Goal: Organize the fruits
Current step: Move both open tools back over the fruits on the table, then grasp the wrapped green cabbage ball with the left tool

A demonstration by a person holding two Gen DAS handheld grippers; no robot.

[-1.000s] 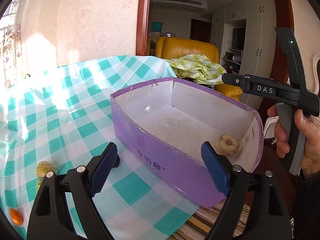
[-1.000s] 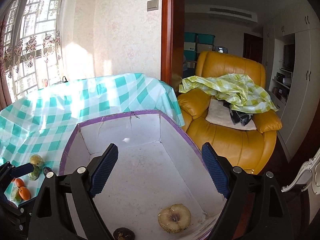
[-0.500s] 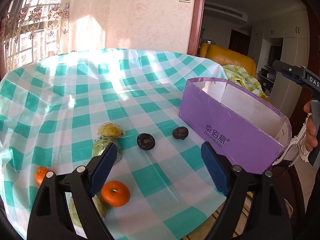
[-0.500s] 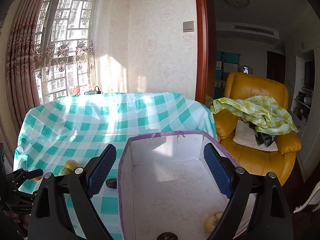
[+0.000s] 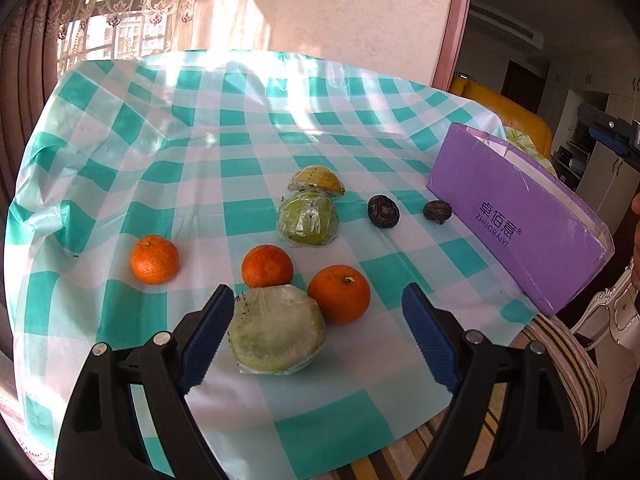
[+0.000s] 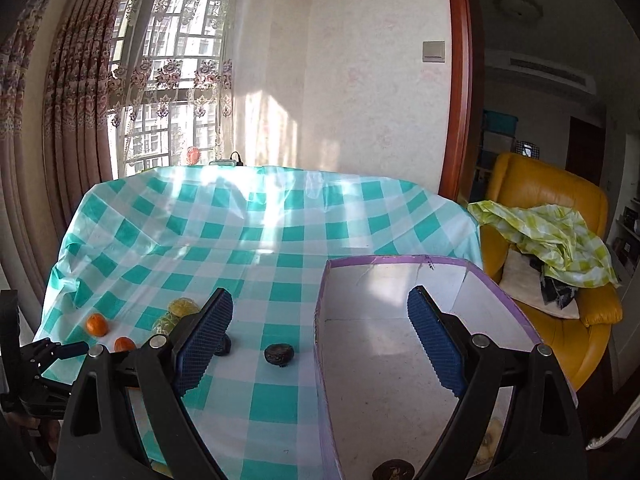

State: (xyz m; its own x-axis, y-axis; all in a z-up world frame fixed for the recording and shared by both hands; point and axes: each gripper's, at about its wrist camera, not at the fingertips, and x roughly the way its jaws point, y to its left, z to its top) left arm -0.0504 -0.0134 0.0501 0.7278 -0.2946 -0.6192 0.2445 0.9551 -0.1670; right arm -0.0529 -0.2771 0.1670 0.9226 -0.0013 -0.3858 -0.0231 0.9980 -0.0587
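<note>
Three oranges (image 5: 154, 259) (image 5: 267, 266) (image 5: 339, 294) lie on the checked tablecloth (image 5: 192, 176). Among them are a wrapped green fruit (image 5: 308, 220), a wrapped yellow one (image 5: 316, 180) and two dark wrinkled fruits (image 5: 383, 210) (image 5: 438, 211). A wrapped pale green fruit (image 5: 276, 330) lies between the fingers of my open left gripper (image 5: 316, 292), close to the left pad and not squeezed. The purple box (image 6: 400, 264) stands at the table's right end, with a dark fruit (image 6: 394, 470) and a pale one (image 6: 490, 440) inside. My right gripper (image 6: 319, 295) hangs open and empty above the box's left wall.
A yellow armchair (image 6: 560, 200) with a green checked cloth (image 6: 552, 232) stands right of the table. A window with curtains (image 6: 160, 80) and a wall lie behind it. The table's front edge (image 5: 360, 448) is just under my left gripper.
My left gripper has swung left from the purple box to the fruits and sunk over the wrapped pale fruit. The right gripper has drawn back and turned left, off the box's inside.
</note>
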